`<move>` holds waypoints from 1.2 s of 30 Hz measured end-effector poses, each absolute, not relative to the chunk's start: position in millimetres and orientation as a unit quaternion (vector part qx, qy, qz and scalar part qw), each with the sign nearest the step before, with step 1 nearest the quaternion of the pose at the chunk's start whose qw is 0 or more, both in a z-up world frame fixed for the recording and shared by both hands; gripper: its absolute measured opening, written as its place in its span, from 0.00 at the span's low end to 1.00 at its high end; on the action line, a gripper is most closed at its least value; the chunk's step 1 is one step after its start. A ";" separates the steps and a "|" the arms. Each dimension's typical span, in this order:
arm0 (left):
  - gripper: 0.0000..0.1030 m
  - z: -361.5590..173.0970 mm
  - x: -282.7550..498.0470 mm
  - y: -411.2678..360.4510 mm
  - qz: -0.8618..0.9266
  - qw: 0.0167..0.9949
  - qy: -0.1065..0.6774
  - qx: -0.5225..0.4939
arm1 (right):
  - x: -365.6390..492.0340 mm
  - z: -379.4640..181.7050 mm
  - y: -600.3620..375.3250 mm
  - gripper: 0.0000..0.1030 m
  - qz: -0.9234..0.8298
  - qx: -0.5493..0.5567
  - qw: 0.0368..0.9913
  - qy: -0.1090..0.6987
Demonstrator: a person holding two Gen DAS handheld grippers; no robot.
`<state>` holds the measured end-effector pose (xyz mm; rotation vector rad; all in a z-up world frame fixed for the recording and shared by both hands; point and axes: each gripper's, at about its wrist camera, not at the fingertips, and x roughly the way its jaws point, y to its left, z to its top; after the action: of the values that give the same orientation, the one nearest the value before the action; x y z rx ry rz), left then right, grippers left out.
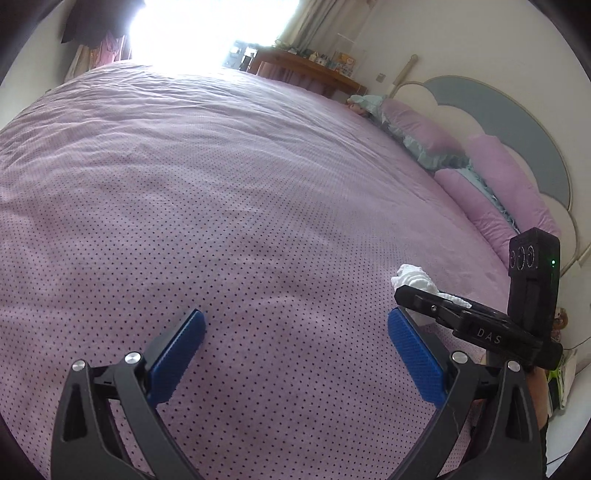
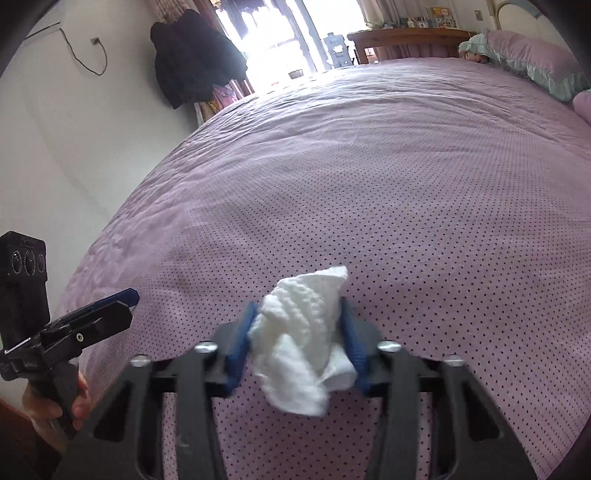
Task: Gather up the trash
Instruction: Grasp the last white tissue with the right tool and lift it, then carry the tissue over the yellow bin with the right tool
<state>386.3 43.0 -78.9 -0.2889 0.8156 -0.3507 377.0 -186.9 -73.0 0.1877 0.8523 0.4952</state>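
We look out from two handheld grippers over a wide bed [image 2: 332,166] covered in a lilac bedspread with small dark dots.

Our right gripper [image 2: 300,334] has its blue-padded fingers [image 2: 240,341] pinching a crumpled white tissue [image 2: 303,339]. The tissue fills the gap between the pads, with one corner sticking up past the fingertips and a fold hanging down below them. It sits just above the bedspread, near the edge of the bed closest to us. In the left wrist view the same tissue [image 1: 413,277] shows as a white wad poking out past the black side of the right gripper, at the right of the picture.

Our left gripper [image 1: 297,328] has its blue fingers [image 1: 177,356] spread wide apart, with only bedspread showing between them. In the right wrist view it appears at the far left, and a hand [image 2: 55,402] wraps around its black handle.

Lilac pillows [image 1: 502,173] with pale blue-green frills lie along the head of the bed, against a scalloped grey and cream headboard [image 1: 517,122]. Beyond the far side of the bed stands a wooden bench [image 1: 310,68] cluttered with small items, beside a very bright window [image 1: 207,26]. A dark garment [image 2: 195,55] hangs against the wall to the left of the window.
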 end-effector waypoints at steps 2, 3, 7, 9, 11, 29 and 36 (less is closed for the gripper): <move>0.96 -77.5 382.7 42.9 -0.185 0.890 0.389 -0.147 | 364.7 -67.9 -192.5 0.29 0.238 0.087 0.883 0.395; 0.96 -77.1 379.4 42.4 -0.193 0.889 0.387 -0.152 | 354.6 -63.8 -195.1 0.29 0.232 0.079 0.889 0.387; 0.96 -73.1 357.4 31.0 -0.214 0.883 0.391 -0.148 | 308.5 -48.5 -209.0 0.29 0.246 0.079 0.893 0.368; 0.96 -69.0 339.6 21.6 -0.236 0.880 0.385 -0.147 | 279.3 -42.1 -216.5 0.29 0.248 0.073 0.895 0.364; 0.96 -65.9 317.6 9.5 -0.257 0.876 0.380 -0.146 | 247.0 -37.4 -227.9 0.29 0.257 0.077 0.892 0.363; 0.96 -83.8 130.5 -142.1 -0.446 0.793 0.410 -0.063 | 7.4 -62.0 -349.7 0.29 0.159 0.150 0.896 0.386; 0.96 -113.8 76.1 -222.1 -0.518 0.733 0.441 -0.018 | -69.7 -92.1 -398.4 0.29 0.084 0.200 0.895 0.389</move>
<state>76.1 -222.1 -113.8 -0.0385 0.9693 -1.1403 -69.7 -398.4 -92.1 0.4152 0.8072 0.1751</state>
